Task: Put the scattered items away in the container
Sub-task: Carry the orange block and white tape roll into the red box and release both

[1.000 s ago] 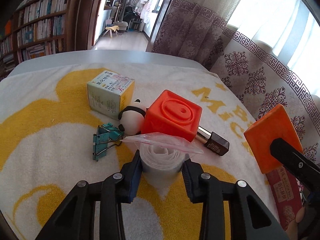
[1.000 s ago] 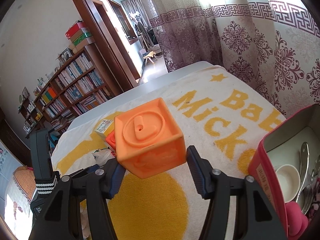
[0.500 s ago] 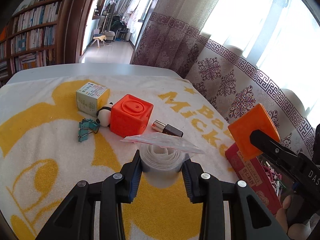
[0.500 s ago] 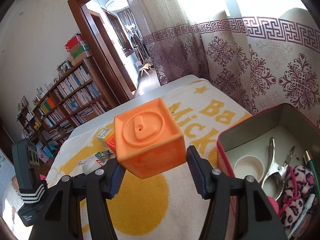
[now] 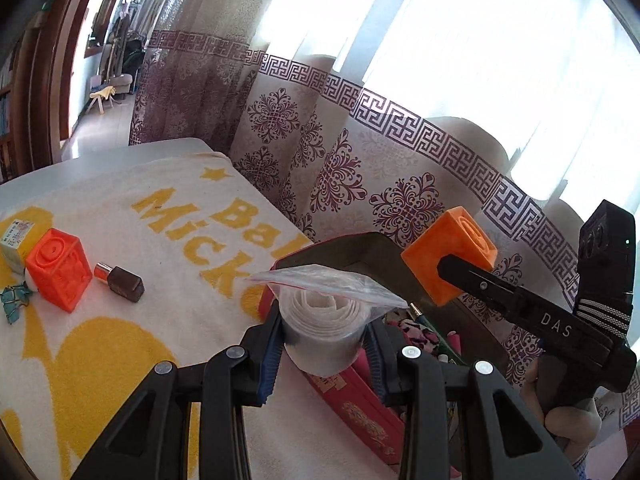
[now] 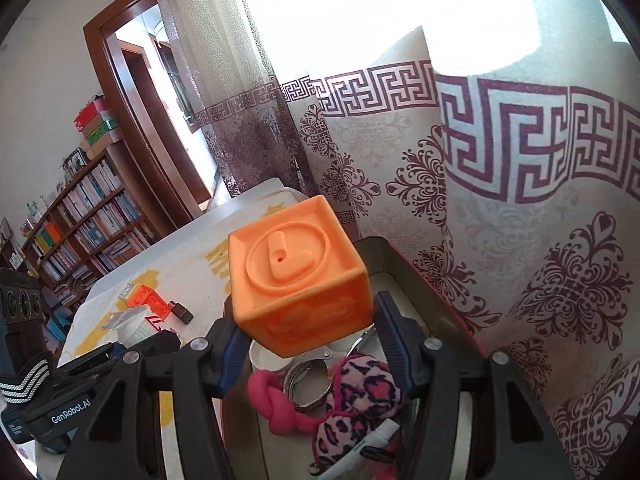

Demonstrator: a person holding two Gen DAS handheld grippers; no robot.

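Both tools now over tin [image 6: 404, 268]

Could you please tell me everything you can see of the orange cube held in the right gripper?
The orange cube looks like soft moulded plastic or rubber. Its top face has a raised ring around an L-shaped relief with a small hole; its front face bears a faint embossed pattern. The right gripper is shut on it, blue pads pressing its two sides. It hangs tilted, clear of everything else, above the open tin, over the white cup and metal clips inside. From the left wrist view it also appears over the tin.
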